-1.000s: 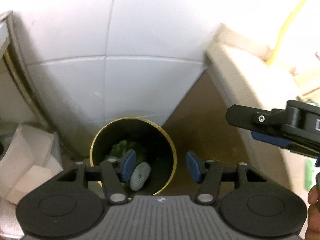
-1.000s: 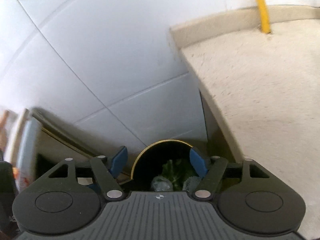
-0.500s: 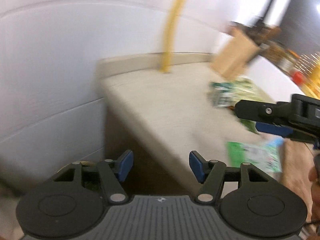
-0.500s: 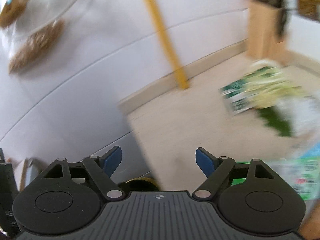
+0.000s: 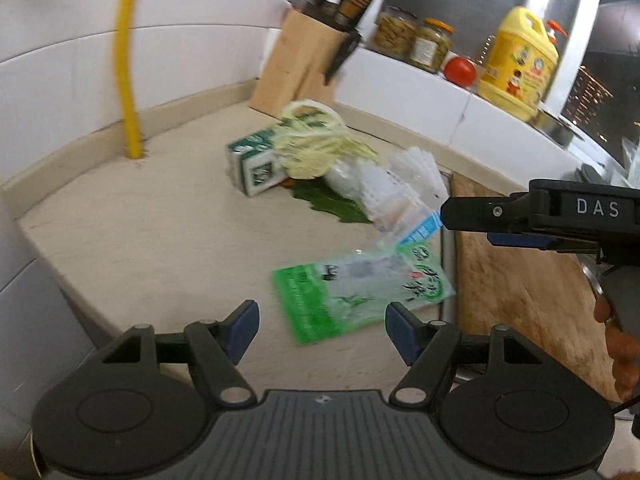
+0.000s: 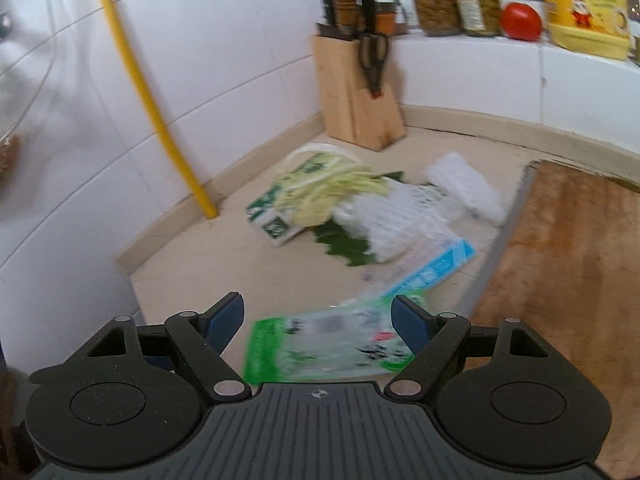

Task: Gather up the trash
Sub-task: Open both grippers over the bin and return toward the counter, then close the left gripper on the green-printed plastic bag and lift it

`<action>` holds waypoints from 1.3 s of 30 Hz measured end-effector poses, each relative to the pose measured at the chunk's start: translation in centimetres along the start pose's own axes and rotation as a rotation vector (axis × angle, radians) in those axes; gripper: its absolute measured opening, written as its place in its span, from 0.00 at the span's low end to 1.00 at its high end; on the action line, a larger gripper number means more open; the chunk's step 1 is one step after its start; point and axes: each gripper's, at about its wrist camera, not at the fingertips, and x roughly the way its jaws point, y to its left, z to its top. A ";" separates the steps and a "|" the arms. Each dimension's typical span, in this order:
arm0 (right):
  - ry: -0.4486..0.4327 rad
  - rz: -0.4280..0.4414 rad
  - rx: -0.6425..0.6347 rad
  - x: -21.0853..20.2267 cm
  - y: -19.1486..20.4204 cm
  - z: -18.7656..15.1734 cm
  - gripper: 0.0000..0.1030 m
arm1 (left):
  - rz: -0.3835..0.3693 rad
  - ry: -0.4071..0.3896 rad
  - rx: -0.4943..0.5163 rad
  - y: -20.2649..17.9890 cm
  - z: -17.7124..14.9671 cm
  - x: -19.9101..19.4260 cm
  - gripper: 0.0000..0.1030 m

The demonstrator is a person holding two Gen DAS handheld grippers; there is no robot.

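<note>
Now hovering over beige counter (image 5: 132, 240), both grippers empty. Left gripper (image 5: 320, 330) spread wide, holding nothing; green plastic wrapper (image 5: 360, 292) lying flat just ahead, between and slightly right of its fingertips. Right gripper (image 6: 318, 320) also gaping wide, same green plastic wrapper (image 6: 324, 348) sitting right between its fingers, touching neither as far as visible. Farther ahead of both: trash pile with green-white carton (image 6: 276, 216), pale cabbage scraps (image 6: 332, 188) resting on carton, dark green leaf (image 6: 344, 246) under white foam netting (image 6: 396, 216), blue-white wrapper (image 6: 436, 266) beside it. Wooden cutting board (image 6: 568, 248) lying right of right gripper. Knife block (image 6: 354, 92) standing far ahead, holding knives and scissors. Two glass jars (image 6: 456, 0) on ledge beyond, filled with something yellowish, contents unclear. Tomato (image 6: 520, 20) and yellow jug (image 6: 584, 4) next to jars.
</note>
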 end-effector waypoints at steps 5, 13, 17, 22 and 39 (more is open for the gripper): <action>0.032 0.026 0.011 -0.4 -2.6 0.1 0.83 | -0.013 0.005 0.030 -1.5 0.0 1.5 0.62; 0.141 0.169 0.102 0.3 -4.9 -1.0 0.83 | -0.067 0.052 0.247 -3.3 2.2 4.1 0.63; 0.137 0.173 0.157 0.4 -6.8 -0.7 0.83 | -0.136 0.148 0.475 -4.3 3.8 6.6 0.63; 0.126 0.181 0.177 -0.3 -8.6 -0.8 0.83 | -0.241 0.265 0.629 -5.3 5.0 9.2 0.65; 0.134 0.173 0.249 1.5 -12.2 0.3 0.84 | -0.251 0.452 0.720 -6.5 5.7 13.4 0.69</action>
